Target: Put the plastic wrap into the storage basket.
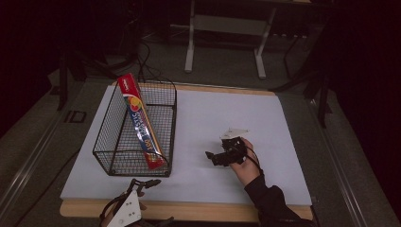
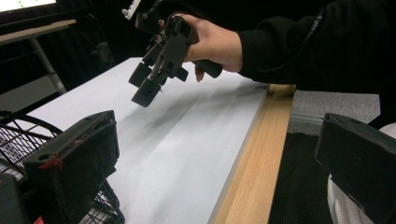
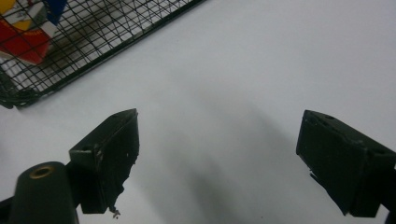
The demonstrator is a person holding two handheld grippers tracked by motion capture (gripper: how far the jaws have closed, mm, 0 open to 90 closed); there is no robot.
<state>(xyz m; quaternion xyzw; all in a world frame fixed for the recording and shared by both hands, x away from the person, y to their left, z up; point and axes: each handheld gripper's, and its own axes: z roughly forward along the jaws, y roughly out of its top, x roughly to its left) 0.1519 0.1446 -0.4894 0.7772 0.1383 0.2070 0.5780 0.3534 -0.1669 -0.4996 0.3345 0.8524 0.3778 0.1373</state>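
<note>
A black wire basket (image 1: 108, 126) stands at the left of the white table top (image 1: 227, 113). A long red box (image 1: 141, 124) with colourful print leans inside it, its top end sticking out over the far rim. A hand holds my right gripper (image 1: 212, 159) low over the white surface, right of the basket, jaws pointing left; they stand open with nothing between them (image 3: 224, 158). Its view catches the basket's corner (image 3: 116, 46) and the box's lower end (image 3: 23, 42). My left gripper (image 1: 144, 182) sits at the table's near edge, open and empty (image 2: 215, 163), beside the basket (image 2: 14, 135).
A wooden strip (image 1: 189, 210) runs along the table's near edge. In the left gripper view the right gripper (image 2: 144, 84) and a dark sleeve (image 2: 299, 51) hang over the white top. A metal table frame (image 1: 224, 28) stands on the floor beyond.
</note>
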